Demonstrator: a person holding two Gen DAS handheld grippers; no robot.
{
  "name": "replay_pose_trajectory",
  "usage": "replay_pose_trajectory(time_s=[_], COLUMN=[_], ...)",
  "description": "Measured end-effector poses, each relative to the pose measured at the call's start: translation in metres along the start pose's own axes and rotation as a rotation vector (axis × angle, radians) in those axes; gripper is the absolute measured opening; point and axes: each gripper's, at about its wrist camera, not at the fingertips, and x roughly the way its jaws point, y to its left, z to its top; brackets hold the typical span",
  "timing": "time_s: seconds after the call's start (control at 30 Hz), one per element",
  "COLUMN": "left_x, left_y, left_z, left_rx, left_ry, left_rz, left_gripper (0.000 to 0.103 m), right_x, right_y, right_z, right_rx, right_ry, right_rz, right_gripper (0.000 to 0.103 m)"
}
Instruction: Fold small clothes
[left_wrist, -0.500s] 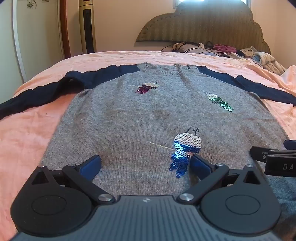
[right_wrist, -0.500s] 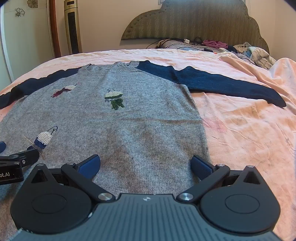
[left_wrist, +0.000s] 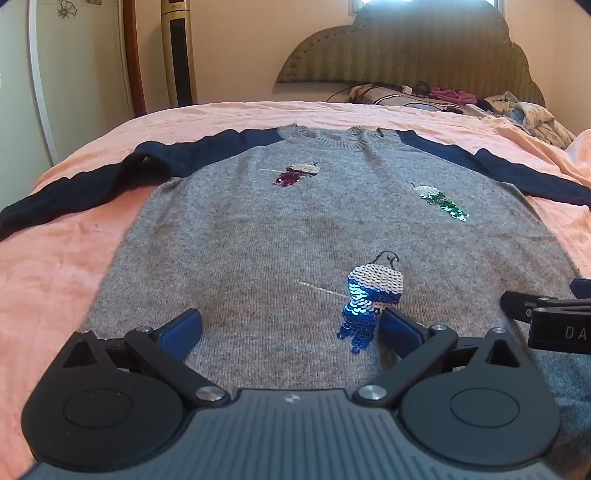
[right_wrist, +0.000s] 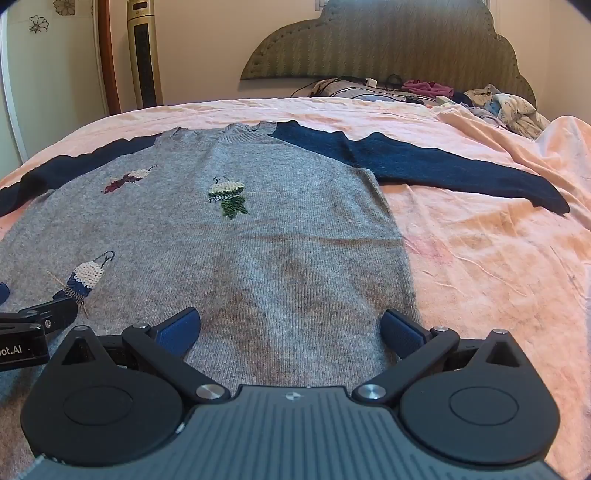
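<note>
A small grey sweater (left_wrist: 258, 236) with navy sleeves and three sequin figures lies flat, face up, on a pink bed (left_wrist: 55, 266); it also shows in the right wrist view (right_wrist: 288, 236). Both sleeves are spread out sideways, the left sleeve (left_wrist: 74, 188) and the right sleeve (right_wrist: 443, 170). My left gripper (left_wrist: 291, 325) is open and empty, low over the sweater's bottom hem, left part. My right gripper (right_wrist: 291, 328) is open and empty over the hem's right part, near the side edge. Each gripper shows at the edge of the other's view.
A heap of other clothes (right_wrist: 509, 107) and a pillow with cables (right_wrist: 354, 88) lie at the headboard (right_wrist: 388, 40). A tower heater (left_wrist: 179, 51) stands by the wall at the left. Bare pink sheet (right_wrist: 498, 277) lies right of the sweater.
Both views sit slightly lower and nearer the sweater than half a second ago. Both grippers stay open and the sweater has not moved.
</note>
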Motion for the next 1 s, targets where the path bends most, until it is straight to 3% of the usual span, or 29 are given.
replay_pose_trajectory(time_s=[0.13,0.23,1.0], left_x=[-0.004,-0.002,-0.003], left_y=[0.007,-0.001,-0.003], left_z=[-0.002,-0.001,-0.002], left_rx=[-0.025,0.010,0.004], left_ry=[-0.014,-0.008,-0.009], left_rz=[-0.030,0.004,0.001], left_gripper=[0.103,0.103,0.103], right_x=[0.001,0.003,0.001], right_y=[-0.004,-0.001,-0.001], right_z=[-0.001,0.000,0.000], right_rx=[0.008,-0.003,0.001], right_ry=[-0.008,-0.005,-0.005], right_rz=[0.017,0.001,0.004], right_gripper=[0.103,0.103,0.103])
